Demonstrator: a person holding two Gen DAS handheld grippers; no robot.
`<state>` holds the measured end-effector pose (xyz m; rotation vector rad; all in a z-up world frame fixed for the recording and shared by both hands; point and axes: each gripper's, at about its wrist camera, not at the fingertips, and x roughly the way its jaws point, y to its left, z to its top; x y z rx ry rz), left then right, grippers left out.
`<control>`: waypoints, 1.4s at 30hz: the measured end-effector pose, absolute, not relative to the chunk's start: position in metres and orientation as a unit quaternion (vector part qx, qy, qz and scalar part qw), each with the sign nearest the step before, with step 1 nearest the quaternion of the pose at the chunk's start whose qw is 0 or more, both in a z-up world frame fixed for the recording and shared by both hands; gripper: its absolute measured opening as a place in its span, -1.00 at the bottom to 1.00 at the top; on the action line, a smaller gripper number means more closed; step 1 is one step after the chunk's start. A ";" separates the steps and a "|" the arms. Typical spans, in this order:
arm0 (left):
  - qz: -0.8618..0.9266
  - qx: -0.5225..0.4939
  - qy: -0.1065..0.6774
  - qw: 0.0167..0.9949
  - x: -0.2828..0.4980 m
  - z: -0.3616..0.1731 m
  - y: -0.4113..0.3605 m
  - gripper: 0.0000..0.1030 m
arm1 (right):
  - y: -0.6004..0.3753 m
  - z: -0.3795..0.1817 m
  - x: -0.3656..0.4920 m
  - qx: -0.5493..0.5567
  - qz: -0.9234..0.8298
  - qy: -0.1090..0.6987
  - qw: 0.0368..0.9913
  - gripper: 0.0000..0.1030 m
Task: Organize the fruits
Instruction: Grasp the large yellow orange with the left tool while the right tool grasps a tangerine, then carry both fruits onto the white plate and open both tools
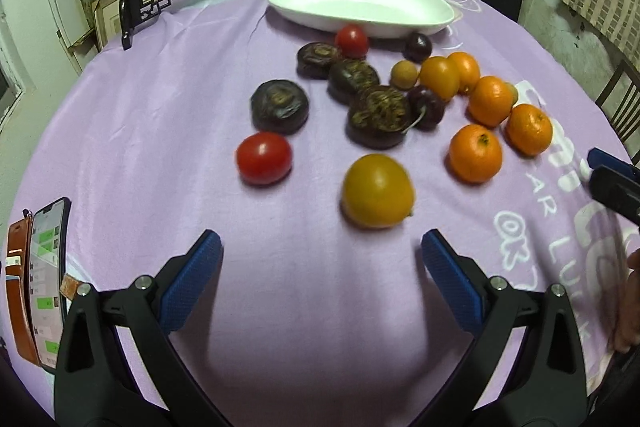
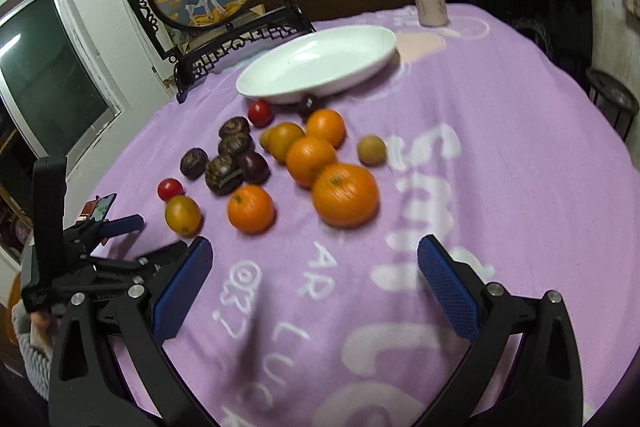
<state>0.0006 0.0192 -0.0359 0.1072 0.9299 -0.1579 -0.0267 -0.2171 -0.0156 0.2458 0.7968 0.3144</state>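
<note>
The fruits (image 1: pixel 376 107) are lying loose on the purple-covered surface (image 1: pixel 160 87), just before the empty white dish (image 1: pixel 360 5). The yellow fruit (image 1: pixel 378 191) is being faced by the left gripper (image 1: pixel 322 279), jaws spread wide, nothing held; the right gripper (image 2: pixel 316 283) is likewise gaping empty. Round fruit is likely to be nudged rolling if approached off-centre.

A soft, matt lilac cloth (image 1: pixel 160 99) covers the table; the white dish (image 1: pixel 360 3) looks glossy and smooth; red tomatoes (image 1: pixel 264 158) shine; dark fruits (image 1: pixel 280 106) appear wrinkled, dull.
</note>
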 end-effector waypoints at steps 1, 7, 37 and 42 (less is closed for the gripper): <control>-0.080 0.054 0.450 0.888 0.001 -0.036 0.020 0.96 | -0.220 -0.016 -0.029 0.120 0.154 0.386 0.901 0.97; -0.085 0.069 0.451 0.886 0.011 -0.036 0.017 0.82 | -0.227 -0.014 -0.034 0.105 0.164 0.374 0.907 0.97; -0.176 0.035 0.446 0.877 0.021 -0.029 0.002 -0.24 | -0.212 -0.032 0.032 0.067 0.173 0.439 0.879 -0.12; -0.171 0.037 0.443 0.879 0.029 -0.017 0.002 -0.25 | -0.217 -0.017 0.026 0.072 0.177 0.419 0.888 -0.13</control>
